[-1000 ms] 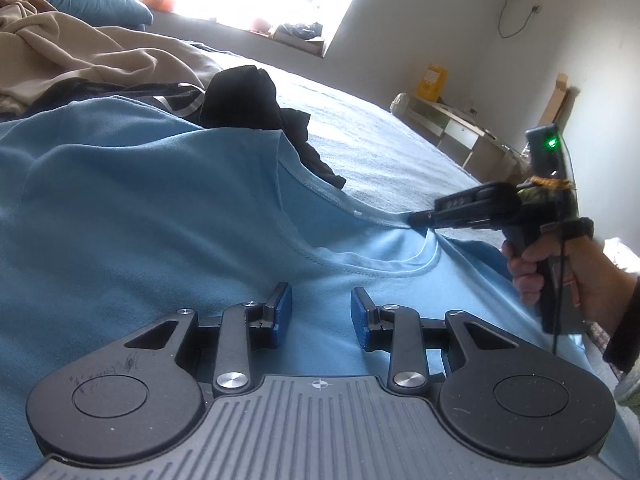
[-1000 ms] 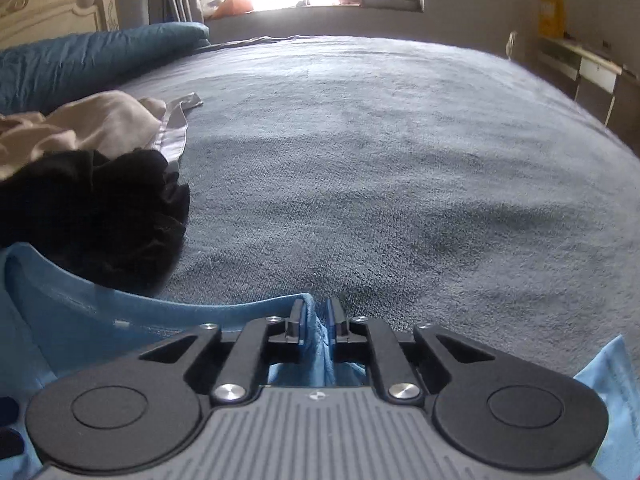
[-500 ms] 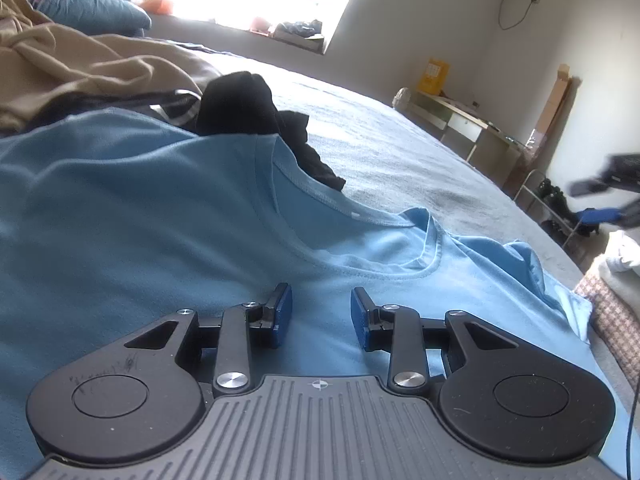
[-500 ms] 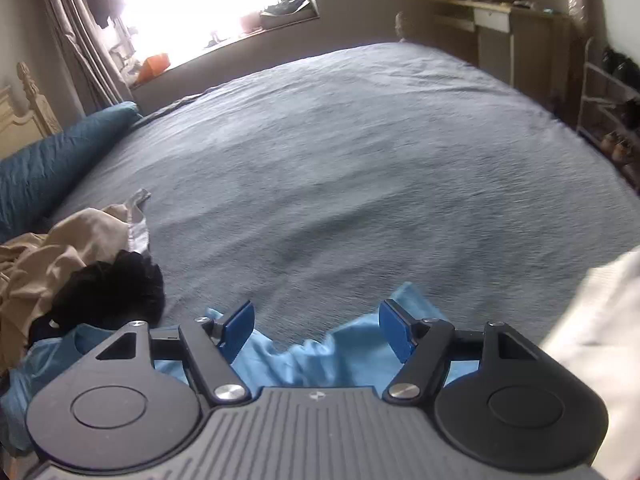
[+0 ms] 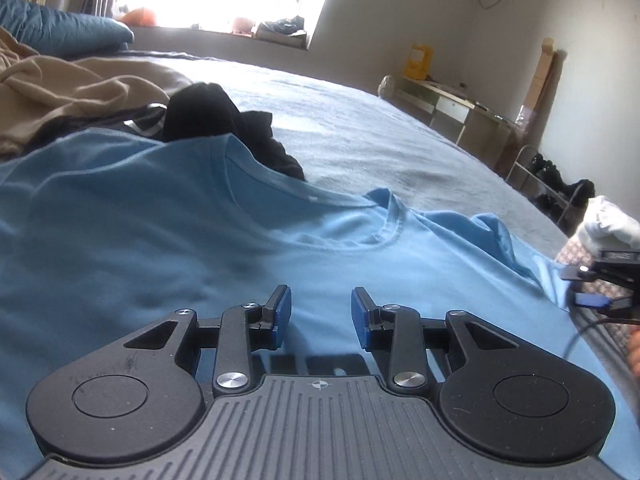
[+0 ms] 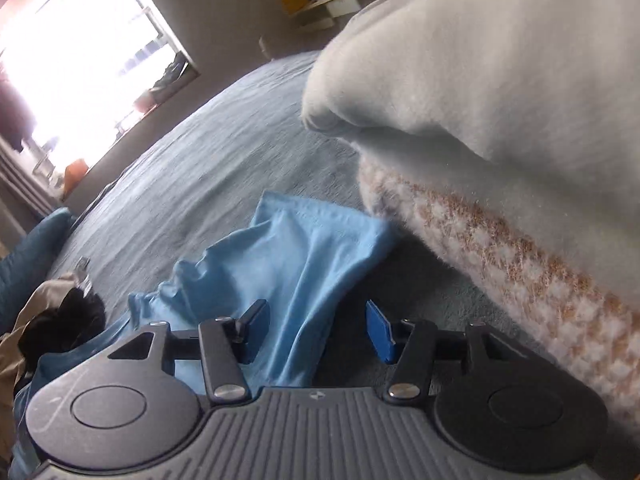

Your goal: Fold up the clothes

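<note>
A light blue T-shirt point(image 5: 160, 220) lies spread on the grey bed, neckline toward the far side. My left gripper point(image 5: 320, 316) hovers low over its chest, open, with only flat fabric below the gap. My right gripper point(image 6: 316, 332) is over the shirt's rumpled sleeve point(image 6: 288, 248) at the right end. Its jaws are closing, with a fold of sleeve lying between them and the pads not pressing on it. In the left wrist view the right gripper point(image 5: 588, 286) shows at the right edge, beside the sleeve.
A black garment point(image 5: 216, 116) and beige clothes point(image 5: 60, 92) are heaped beyond the collar. A stack of folded white and orange-checked fabric point(image 6: 500, 120) sits close on the right of the sleeve. The grey bed point(image 5: 380, 140) stretches beyond; a desk point(image 5: 448, 100) stands by the wall.
My right gripper let go of the shirt near the collar, opened, rolled and swung right to the sleeve beside the folded stack. The left gripper shifted slightly and stayed open.
</note>
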`<state>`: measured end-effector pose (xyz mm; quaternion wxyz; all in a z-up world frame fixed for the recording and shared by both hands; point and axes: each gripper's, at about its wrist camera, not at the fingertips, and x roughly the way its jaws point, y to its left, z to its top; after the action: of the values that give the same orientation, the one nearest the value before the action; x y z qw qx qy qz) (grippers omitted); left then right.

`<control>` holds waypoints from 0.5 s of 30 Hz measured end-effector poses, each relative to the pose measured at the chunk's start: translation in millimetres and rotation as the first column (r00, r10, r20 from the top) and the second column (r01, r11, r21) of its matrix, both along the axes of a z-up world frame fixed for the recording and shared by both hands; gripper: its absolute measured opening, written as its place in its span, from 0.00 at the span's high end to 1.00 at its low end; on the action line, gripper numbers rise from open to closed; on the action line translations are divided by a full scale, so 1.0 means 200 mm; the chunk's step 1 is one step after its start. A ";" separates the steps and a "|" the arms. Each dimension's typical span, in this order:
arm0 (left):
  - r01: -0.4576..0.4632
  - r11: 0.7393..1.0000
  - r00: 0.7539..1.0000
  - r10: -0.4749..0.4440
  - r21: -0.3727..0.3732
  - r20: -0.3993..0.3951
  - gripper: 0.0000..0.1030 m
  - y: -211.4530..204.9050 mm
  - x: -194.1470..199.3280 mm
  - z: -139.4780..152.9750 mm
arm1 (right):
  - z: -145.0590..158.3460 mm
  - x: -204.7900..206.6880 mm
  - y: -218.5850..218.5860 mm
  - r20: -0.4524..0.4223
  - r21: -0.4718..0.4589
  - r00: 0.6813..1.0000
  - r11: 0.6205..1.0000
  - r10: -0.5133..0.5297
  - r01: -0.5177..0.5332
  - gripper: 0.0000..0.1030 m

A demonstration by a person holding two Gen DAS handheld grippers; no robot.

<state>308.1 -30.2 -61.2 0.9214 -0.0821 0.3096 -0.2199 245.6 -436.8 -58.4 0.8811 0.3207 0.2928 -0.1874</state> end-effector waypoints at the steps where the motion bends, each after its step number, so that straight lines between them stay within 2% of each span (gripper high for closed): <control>1: 0.003 1.000 1.000 -0.003 -0.004 -0.003 0.68 -0.02 0.00 0.00 | -0.02 0.02 0.00 0.013 0.003 1.000 1.000 -0.028 0.028 0.45; 5: 0.042 0.999 0.999 -0.042 -0.024 -0.004 0.68 -0.14 0.04 0.03 | -0.10 0.04 0.01 0.064 0.011 0.989 0.991 -0.134 0.134 0.46; 10: 0.143 0.990 0.989 -0.142 -0.004 0.045 0.68 -0.49 0.15 0.09 | -0.14 0.06 0.00 0.101 0.022 0.976 0.981 -0.194 0.192 0.54; 12: 0.171 0.985 0.984 -0.172 0.028 0.043 0.68 -0.62 0.20 0.07 | -0.16 0.07 -0.01 0.106 0.000 0.974 0.980 -0.198 0.199 0.72; 15: 0.204 0.976 0.977 -0.208 0.080 0.040 0.68 -0.79 0.29 0.04 | -0.19 0.07 -0.02 0.125 -0.047 0.976 0.981 -0.180 0.187 0.91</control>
<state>365.4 -188.7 -52.6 0.9033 -0.0095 0.3024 -0.3043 259.1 -440.4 -96.1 0.8850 0.3311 0.2030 -0.2567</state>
